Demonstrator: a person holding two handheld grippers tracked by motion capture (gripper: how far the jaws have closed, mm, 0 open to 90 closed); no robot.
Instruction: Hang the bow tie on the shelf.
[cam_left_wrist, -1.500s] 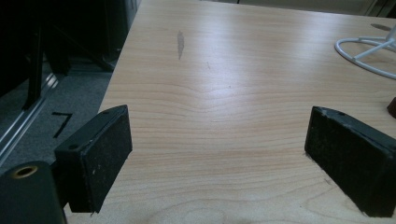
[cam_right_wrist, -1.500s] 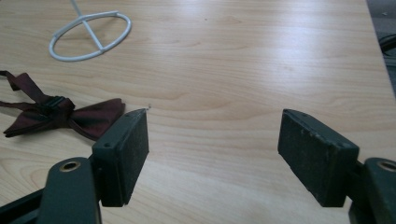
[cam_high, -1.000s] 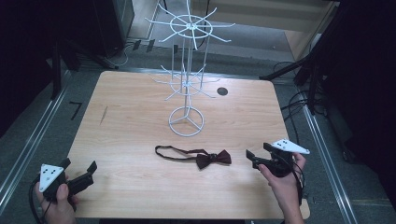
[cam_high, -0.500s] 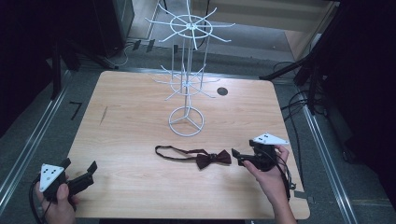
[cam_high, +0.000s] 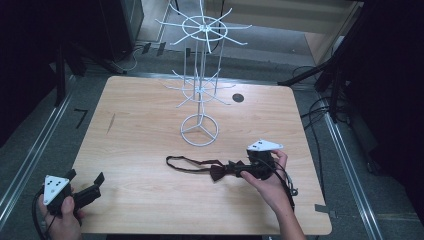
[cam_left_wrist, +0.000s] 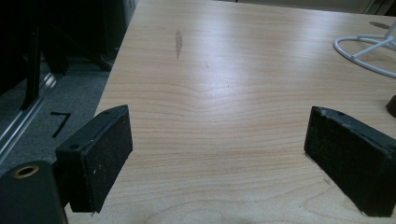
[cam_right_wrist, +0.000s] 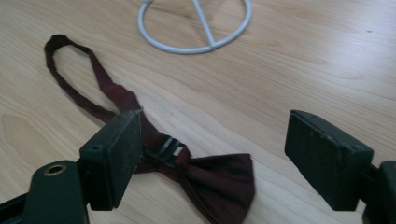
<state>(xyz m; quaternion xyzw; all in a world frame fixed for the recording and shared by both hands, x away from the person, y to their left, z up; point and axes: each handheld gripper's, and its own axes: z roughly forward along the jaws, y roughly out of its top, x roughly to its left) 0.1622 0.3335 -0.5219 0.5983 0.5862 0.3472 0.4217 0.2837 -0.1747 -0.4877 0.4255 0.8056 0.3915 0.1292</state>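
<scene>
A dark red bow tie (cam_high: 220, 171) lies flat on the wooden table (cam_high: 140, 130), its strap looping off to the left. My right gripper (cam_high: 239, 169) hovers low over the bow end, open. In the right gripper view the bow tie (cam_right_wrist: 215, 179) sits between and just below the wide-apart jaws of that gripper (cam_right_wrist: 212, 128), and the left jaw covers part of the strap near the black clasp. My left gripper (cam_high: 85, 177) rests at the table's near left corner, open, with bare wood between its jaws (cam_left_wrist: 219, 121).
A white wire display stand (cam_high: 199, 91) with two tiers of hooks rises behind the bow tie; its ring base (cam_right_wrist: 187, 49) lies close ahead of the right gripper. A black round grommet (cam_high: 238, 98) sits at the back right. Cables run along the floor at the right.
My right gripper has moved left from the table's right side to the bow tie, and its jaws now straddle the bow. The left gripper has stayed put.
</scene>
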